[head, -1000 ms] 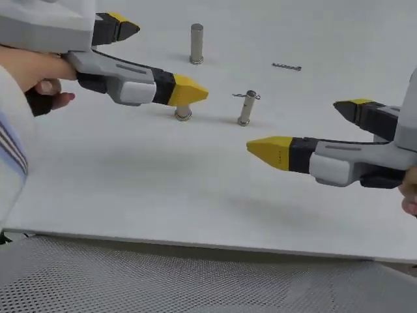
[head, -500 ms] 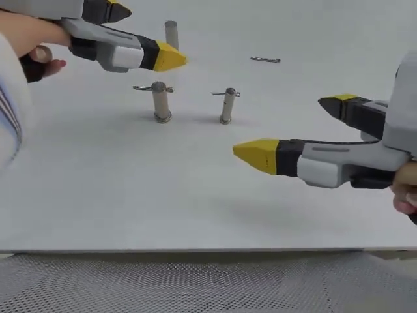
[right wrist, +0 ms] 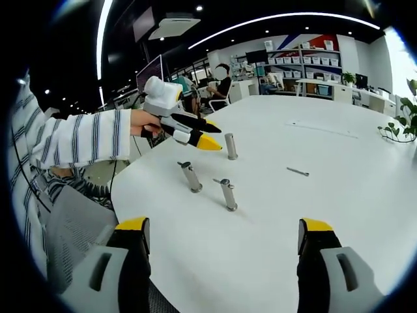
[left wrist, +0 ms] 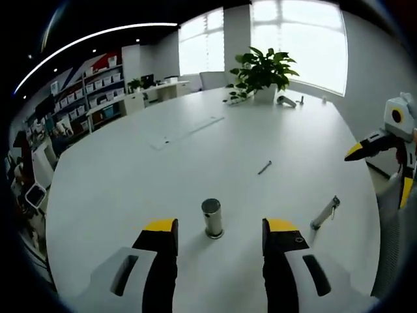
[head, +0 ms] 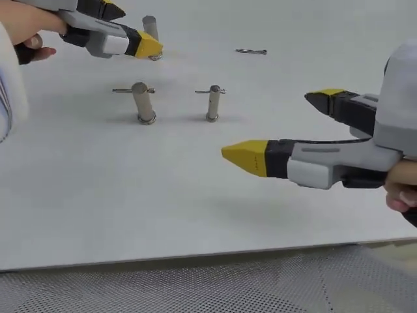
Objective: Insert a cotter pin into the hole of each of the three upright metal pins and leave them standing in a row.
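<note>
The white table [head: 130, 195] carries all parts. The right gripper [head: 266, 125] hovers at the near right with its jaws spread wide and nothing between them. The left gripper [head: 141, 29] is at the far left, jaws parted and empty. The bare metal pin [left wrist: 212, 218] stands upright just ahead of their gap. Two fitted metal pins [head: 142, 103] [head: 214, 103] stand side by side, each with a cotter pin through its hole. One loose cotter pin [head: 251, 51] lies flat, far right of the bare pin.

Open-plan office: long white table [left wrist: 195, 150], binder shelves [right wrist: 296, 62], potted plant [left wrist: 260, 68].
</note>
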